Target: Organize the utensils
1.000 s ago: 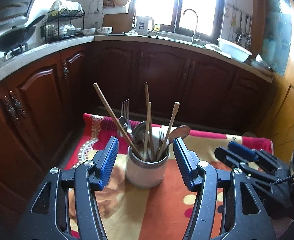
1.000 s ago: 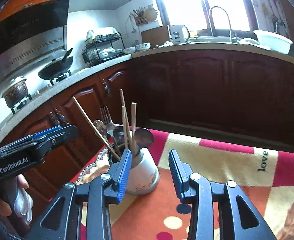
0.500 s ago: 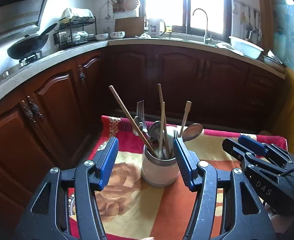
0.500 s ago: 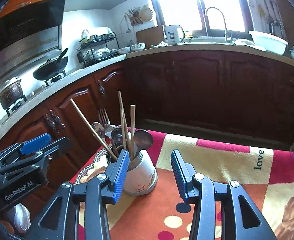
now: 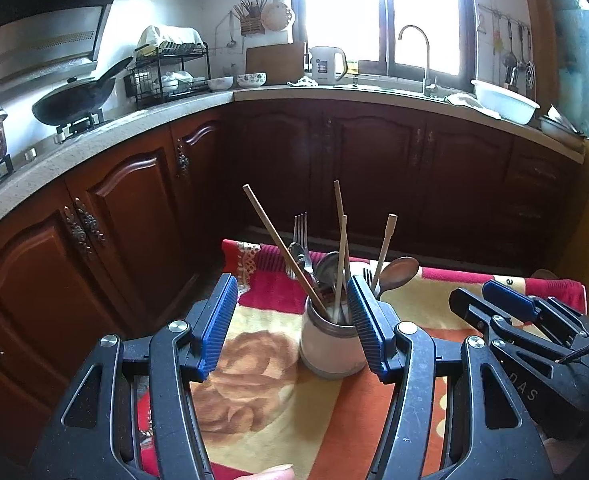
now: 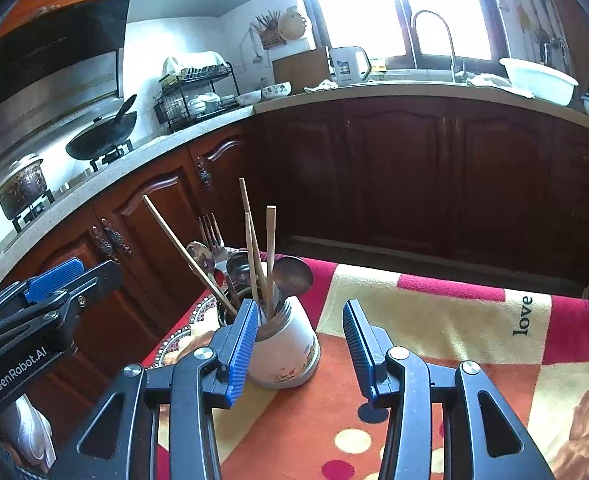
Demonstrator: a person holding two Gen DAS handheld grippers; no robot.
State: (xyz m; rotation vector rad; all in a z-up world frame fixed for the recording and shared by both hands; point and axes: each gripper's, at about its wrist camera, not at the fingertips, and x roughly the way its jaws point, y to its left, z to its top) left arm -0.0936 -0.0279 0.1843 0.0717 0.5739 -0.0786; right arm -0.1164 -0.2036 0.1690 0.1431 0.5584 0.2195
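Observation:
A white ceramic utensil holder (image 5: 328,350) (image 6: 284,354) stands on a patterned cloth (image 5: 270,408) (image 6: 434,320). It holds several wooden chopsticks (image 5: 282,246) (image 6: 186,250), a fork (image 5: 301,232) (image 6: 211,232) and metal spoons (image 5: 398,270) (image 6: 292,276). My left gripper (image 5: 292,326) is open, nothing between its blue pads; the holder stands just beyond them, nearer the right pad. My right gripper (image 6: 298,344) is open too, with the holder beyond its left pad. Each gripper shows in the other's view: the right gripper (image 5: 506,304) at the right edge, the left gripper (image 6: 54,284) at the left.
Dark wooden cabinets (image 5: 374,172) line the corner beyond the table's far edge (image 6: 434,276). The counter carries a wok (image 5: 76,98), a dish rack (image 5: 170,74), a kettle (image 5: 326,65), a tap (image 5: 418,54) and a white basin (image 5: 504,100). A fingertip (image 5: 266,472) shows at the bottom.
The left gripper's view has swung left and tilted up, so the holder now sits toward its right pad. The right gripper has hardly moved. Neither jaw has changed width.

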